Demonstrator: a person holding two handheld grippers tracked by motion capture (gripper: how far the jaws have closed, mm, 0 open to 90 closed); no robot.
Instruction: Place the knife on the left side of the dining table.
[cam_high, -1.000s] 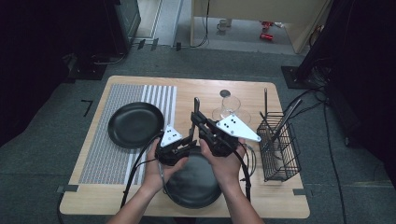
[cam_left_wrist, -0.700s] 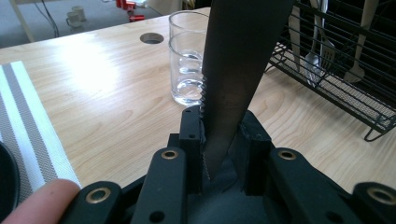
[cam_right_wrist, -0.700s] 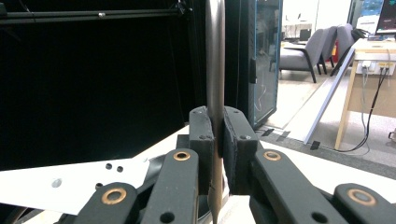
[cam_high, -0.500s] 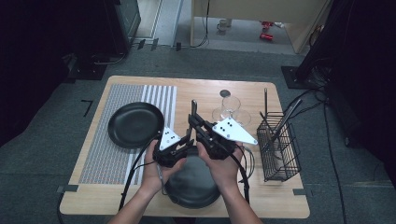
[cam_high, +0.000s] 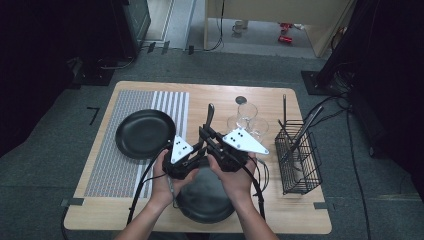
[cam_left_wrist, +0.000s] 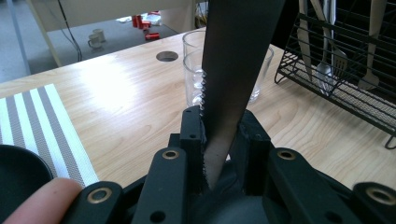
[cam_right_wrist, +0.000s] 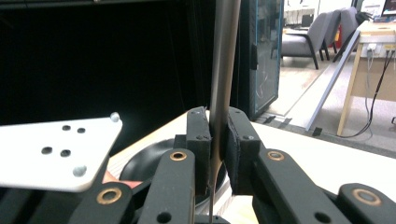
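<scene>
A serrated table knife (cam_high: 209, 116) stands upright between my two grippers, above a black plate (cam_high: 206, 201) at the table's front. My left gripper (cam_high: 194, 151) is shut on the blade (cam_left_wrist: 233, 70), whose toothed edge sits between the pads of the left gripper (cam_left_wrist: 218, 128). My right gripper (cam_high: 209, 137) is shut on the same knife (cam_right_wrist: 223, 70); in the right gripper view its metal shaft rises between the two pads of this gripper (cam_right_wrist: 217, 128). The two grippers touch each other, held close together in the person's hands.
A second black plate (cam_high: 145, 134) lies on a striped placemat (cam_high: 120, 170) at the left. Clear glasses (cam_high: 247, 117) stand behind the grippers. A black wire rack (cam_high: 298, 162) with cutlery is at the right. A round hole (cam_high: 241, 100) is near the table's back edge.
My right gripper has drifted slightly to the left. The knife stays held by both grippers and the left hand has kept still.
</scene>
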